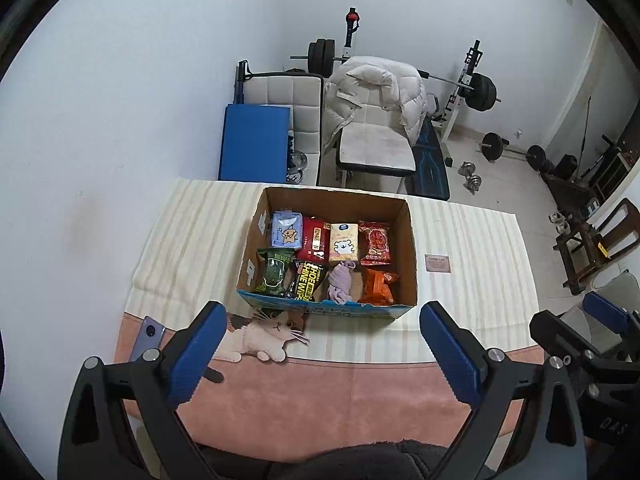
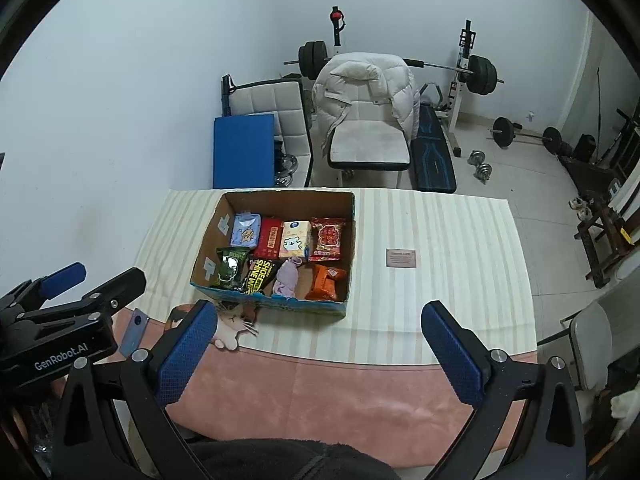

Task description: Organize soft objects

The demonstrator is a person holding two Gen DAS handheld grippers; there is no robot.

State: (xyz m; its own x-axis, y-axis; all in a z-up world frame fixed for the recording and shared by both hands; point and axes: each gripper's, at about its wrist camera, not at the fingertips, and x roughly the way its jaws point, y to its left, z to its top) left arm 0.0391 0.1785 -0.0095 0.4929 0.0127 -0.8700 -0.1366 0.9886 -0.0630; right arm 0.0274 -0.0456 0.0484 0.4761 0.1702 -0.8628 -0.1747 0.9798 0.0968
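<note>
An open cardboard box [image 1: 409,240] [image 2: 352,236] stands on the striped tablecloth and holds several soft packets in two rows. The back row has a blue tissue pack [image 1: 286,230], a red pack [image 1: 314,238], a yellow tissue pack [image 1: 343,242] and a red snack bag [image 1: 375,242]. The front row has a green bag [image 1: 274,272], a black "Shoe Shine" pack [image 1: 306,280], a lilac cloth [image 1: 340,282] [image 2: 287,277] and an orange pack [image 1: 378,286] [image 2: 326,282]. My left gripper [image 1: 320,356] and right gripper [image 2: 320,352] are both open and empty, held above the pink near edge, short of the box.
A phone [image 1: 147,338] lies at the near left of the table. A small card [image 1: 439,263] lies right of the box. A cat picture [image 1: 268,330] is on the cloth. Chairs, a white jacket [image 1: 372,92] and a weight bench stand behind the table.
</note>
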